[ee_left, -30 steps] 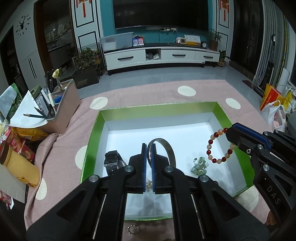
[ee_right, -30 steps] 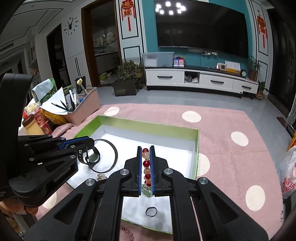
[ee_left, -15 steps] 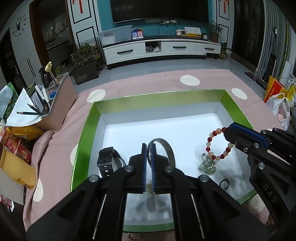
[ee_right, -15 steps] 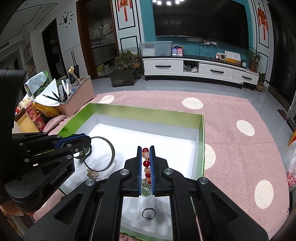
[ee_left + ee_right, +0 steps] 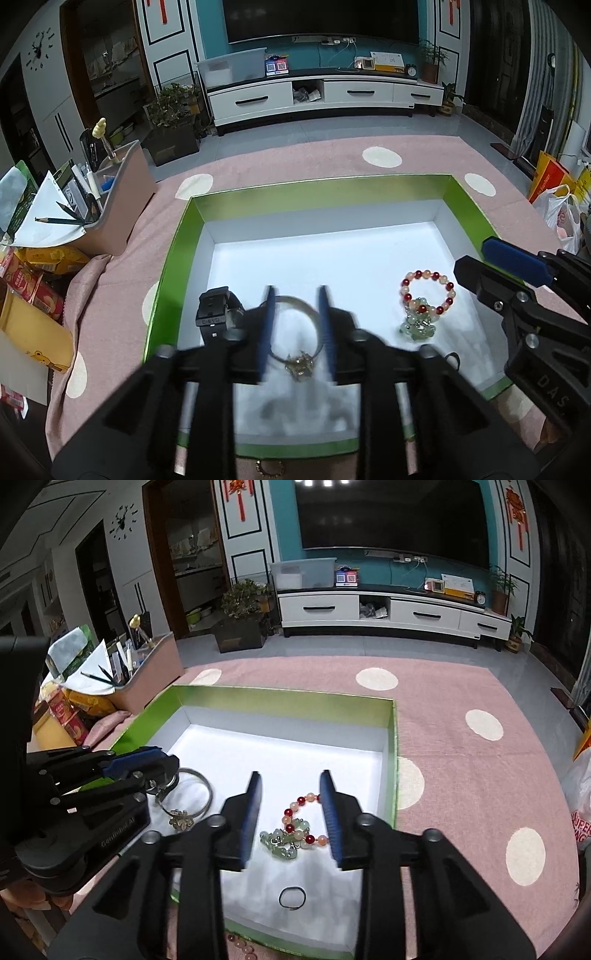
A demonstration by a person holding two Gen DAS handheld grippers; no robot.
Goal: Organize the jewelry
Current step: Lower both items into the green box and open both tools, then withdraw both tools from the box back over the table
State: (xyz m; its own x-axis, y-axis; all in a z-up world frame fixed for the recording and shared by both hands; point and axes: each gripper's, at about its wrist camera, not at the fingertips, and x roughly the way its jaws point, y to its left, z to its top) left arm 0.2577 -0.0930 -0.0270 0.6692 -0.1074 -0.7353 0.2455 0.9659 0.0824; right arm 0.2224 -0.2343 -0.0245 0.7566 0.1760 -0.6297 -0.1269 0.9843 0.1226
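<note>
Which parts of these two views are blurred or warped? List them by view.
Left wrist view: the left gripper is smeared by motion blur, while the green box and beaded bracelet stay sharp; fisheye bends the box edges. Right wrist view: the right gripper is mildly blurred, the box floor glares white, and the corners vignette black.

Bare floor at tray (image 5: pixel 173 254) far end

Box (image 5: pixel 173 254): green rim, white floor.
Beaded bracelet (image 5: pixel 428 291): red and peach.
Cloth (image 5: pixel 461 686): pink, cream dots.
</note>
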